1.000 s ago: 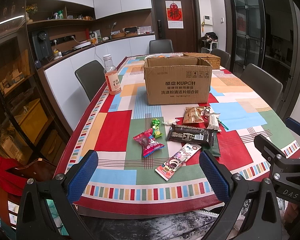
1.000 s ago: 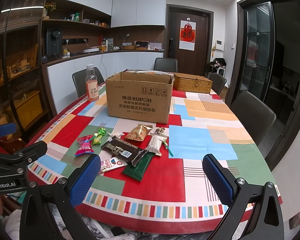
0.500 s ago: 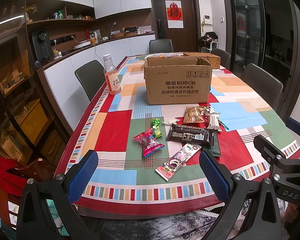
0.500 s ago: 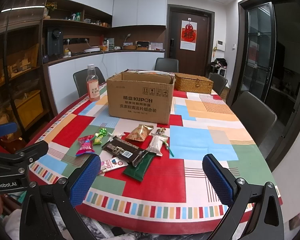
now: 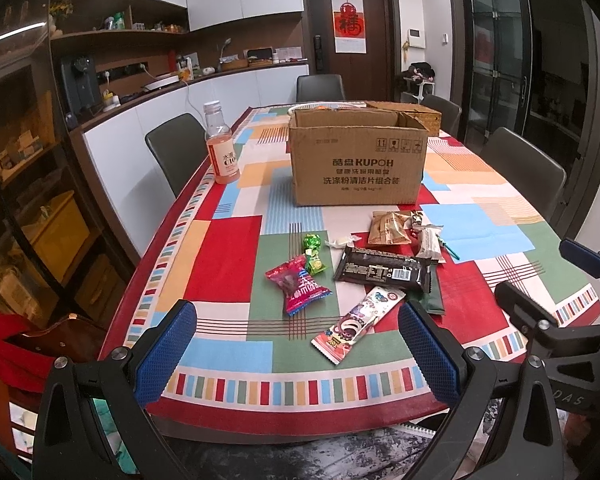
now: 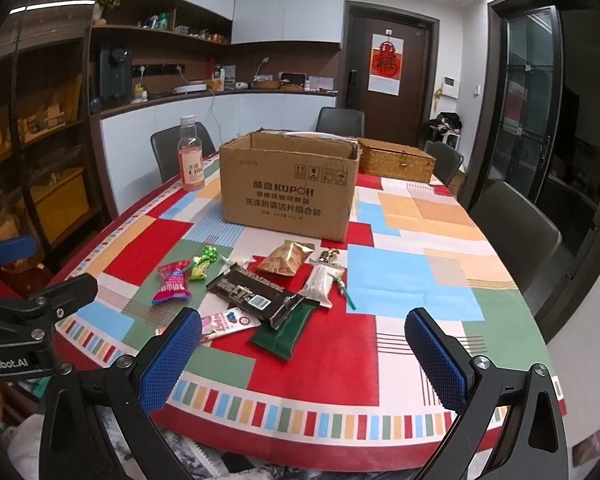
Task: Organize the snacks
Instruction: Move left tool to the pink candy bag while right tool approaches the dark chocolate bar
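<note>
Several snacks lie on the patchwork tablecloth in front of an open cardboard box (image 5: 358,164) (image 6: 290,188). Among them are a pink candy bag (image 5: 298,286) (image 6: 173,282), a green sweet (image 5: 313,250) (image 6: 205,261), a dark chocolate bar (image 5: 384,270) (image 6: 252,294), a long pink wafer pack (image 5: 358,324) (image 6: 226,322), a tan pouch (image 5: 388,227) (image 6: 287,258) and a white bar (image 5: 430,242) (image 6: 320,282). My left gripper (image 5: 296,354) hangs open above the table's near edge, short of the snacks. My right gripper (image 6: 302,360) is open too, empty, just right of it.
A pink drink bottle (image 5: 221,148) (image 6: 191,158) stands at the table's left side. A wicker basket (image 6: 396,160) sits behind the box on the right. Grey chairs (image 6: 514,232) ring the table. A dark green pack (image 6: 286,330) lies under the chocolate bar.
The right wrist view has crept slightly forward and right. The snacks and the left gripper have stayed put.
</note>
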Motion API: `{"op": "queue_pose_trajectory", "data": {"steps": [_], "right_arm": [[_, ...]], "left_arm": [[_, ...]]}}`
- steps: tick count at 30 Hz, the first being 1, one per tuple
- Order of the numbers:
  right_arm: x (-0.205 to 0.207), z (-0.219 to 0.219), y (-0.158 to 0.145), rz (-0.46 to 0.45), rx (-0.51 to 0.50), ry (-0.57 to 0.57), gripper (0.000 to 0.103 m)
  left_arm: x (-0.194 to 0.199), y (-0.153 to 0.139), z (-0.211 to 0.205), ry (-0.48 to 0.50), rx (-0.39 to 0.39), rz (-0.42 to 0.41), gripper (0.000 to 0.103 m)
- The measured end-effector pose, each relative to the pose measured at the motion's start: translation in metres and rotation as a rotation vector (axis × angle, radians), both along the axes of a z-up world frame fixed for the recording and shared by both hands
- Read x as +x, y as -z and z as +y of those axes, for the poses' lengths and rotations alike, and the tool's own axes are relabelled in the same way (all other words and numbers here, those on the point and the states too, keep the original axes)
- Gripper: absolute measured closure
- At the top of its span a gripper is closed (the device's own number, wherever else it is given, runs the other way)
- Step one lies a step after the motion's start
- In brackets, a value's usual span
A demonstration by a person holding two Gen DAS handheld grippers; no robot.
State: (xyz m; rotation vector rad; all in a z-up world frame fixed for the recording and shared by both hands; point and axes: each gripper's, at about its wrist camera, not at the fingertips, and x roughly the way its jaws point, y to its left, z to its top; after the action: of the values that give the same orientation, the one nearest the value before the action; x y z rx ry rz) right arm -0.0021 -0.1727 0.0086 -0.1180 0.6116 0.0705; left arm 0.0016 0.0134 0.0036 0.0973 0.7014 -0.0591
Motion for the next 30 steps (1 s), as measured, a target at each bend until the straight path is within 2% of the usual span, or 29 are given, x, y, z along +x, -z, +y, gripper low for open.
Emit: {"op": "queue_pose_trajectory", "data": {"steps": [12, 30], "right_arm": [[0.047, 0.022, 0.015, 0.082, -0.033, -0.104, 0.000], [0.138, 0.043, 0.060, 0.271, -0.082, -0.233, 0.004]], "left_arm": [[0.036, 0.014, 0.011, -0.025, -0.006, 0.055, 0.007], [0.120, 0.068, 0.017, -0.009, -0.068, 0.289, 0.023]]}}
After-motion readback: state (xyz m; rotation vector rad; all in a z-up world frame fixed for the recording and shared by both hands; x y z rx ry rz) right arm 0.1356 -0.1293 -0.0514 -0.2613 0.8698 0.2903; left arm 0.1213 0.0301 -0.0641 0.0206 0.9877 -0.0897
